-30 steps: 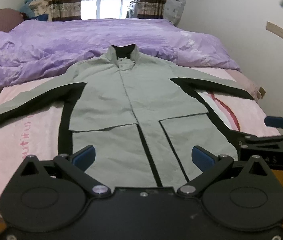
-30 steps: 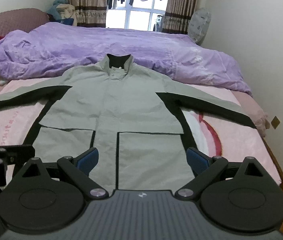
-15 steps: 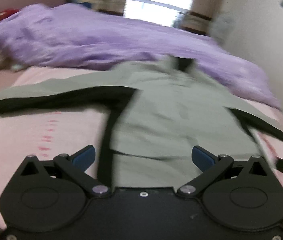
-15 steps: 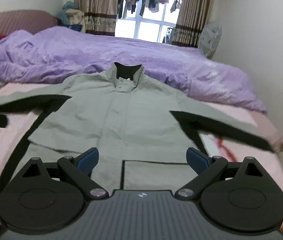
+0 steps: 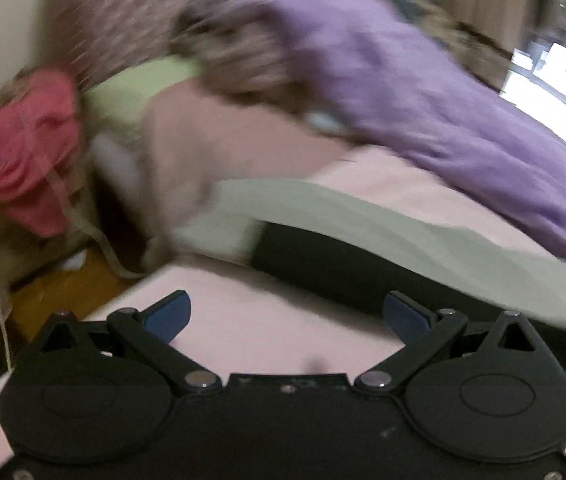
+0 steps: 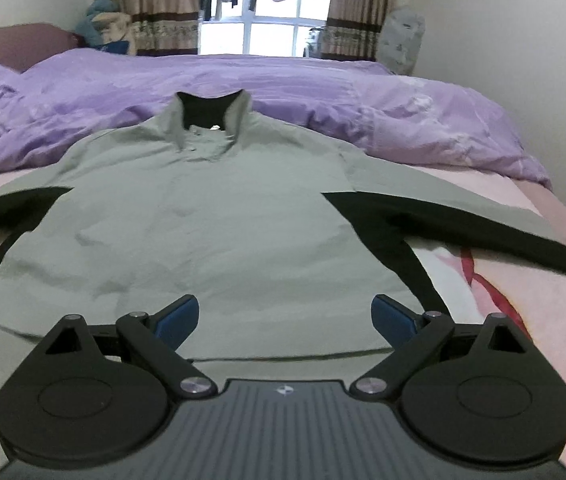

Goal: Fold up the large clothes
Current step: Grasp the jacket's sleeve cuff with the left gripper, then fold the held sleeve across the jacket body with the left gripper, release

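Observation:
A grey-green jacket (image 6: pixel 211 232) with black panels lies flat, front up, on the pink bed sheet (image 6: pixel 523 280), collar toward the window and both sleeves spread out. My right gripper (image 6: pixel 285 316) is open, low over the jacket's lower front, holding nothing. The left wrist view is blurred. It shows the jacket's left sleeve (image 5: pixel 363 240), grey-green above and black below, ending near the bed's left edge. My left gripper (image 5: pixel 287 314) is open over bare pink sheet (image 5: pixel 267 320) just short of that sleeve, holding nothing.
A rumpled purple duvet (image 6: pixel 243 92) covers the far half of the bed. Left of the bed lie a red cloth heap (image 5: pixel 15 152), cords and wooden floor (image 5: pixel 63 292). A wall runs close along the bed's right side, and curtains (image 6: pixel 155 8) flank the window.
My left gripper has swung far left, from the jacket's hem to its left sleeve end at the bed's edge. My right gripper has moved forward and lower over the jacket front.

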`<state>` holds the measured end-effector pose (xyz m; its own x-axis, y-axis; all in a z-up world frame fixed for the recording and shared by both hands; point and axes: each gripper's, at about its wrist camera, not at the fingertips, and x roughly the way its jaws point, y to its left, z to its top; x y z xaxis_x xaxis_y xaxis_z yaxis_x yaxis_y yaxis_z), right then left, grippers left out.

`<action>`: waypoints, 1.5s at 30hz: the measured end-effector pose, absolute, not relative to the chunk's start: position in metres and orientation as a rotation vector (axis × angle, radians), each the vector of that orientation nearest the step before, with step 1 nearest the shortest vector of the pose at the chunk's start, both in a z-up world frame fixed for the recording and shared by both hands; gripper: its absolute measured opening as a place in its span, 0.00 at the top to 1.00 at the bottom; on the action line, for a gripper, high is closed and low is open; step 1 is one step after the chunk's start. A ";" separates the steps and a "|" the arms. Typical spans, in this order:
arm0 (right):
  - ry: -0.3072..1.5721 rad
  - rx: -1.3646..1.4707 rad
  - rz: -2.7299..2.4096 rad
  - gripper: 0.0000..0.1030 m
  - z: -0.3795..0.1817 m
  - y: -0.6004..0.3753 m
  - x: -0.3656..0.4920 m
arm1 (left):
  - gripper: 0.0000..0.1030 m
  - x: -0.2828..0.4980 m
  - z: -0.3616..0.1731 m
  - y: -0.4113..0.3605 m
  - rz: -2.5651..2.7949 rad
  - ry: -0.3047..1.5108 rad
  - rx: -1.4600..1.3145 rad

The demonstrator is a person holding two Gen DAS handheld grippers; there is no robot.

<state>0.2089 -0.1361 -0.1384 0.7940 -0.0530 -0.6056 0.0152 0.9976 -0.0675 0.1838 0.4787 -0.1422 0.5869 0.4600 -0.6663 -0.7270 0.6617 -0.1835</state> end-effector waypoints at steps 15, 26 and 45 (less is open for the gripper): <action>0.687 -0.035 -0.133 0.00 -0.141 -0.158 0.225 | 0.37 0.205 -0.181 0.583 0.750 0.536 -0.780; 0.675 -0.073 -0.130 0.00 -0.134 -0.167 0.235 | 0.92 0.208 -0.153 0.564 0.718 0.499 -0.636; 0.690 -0.126 -0.125 0.00 -0.138 -0.231 0.258 | 0.92 0.319 -0.065 0.317 0.318 0.366 -0.318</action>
<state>0.2577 -0.2306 -0.1381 0.7645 -0.1564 -0.6254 0.0734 0.9849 -0.1566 0.3191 0.3165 -0.0653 0.8858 0.2437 -0.3948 -0.3569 0.9017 -0.2441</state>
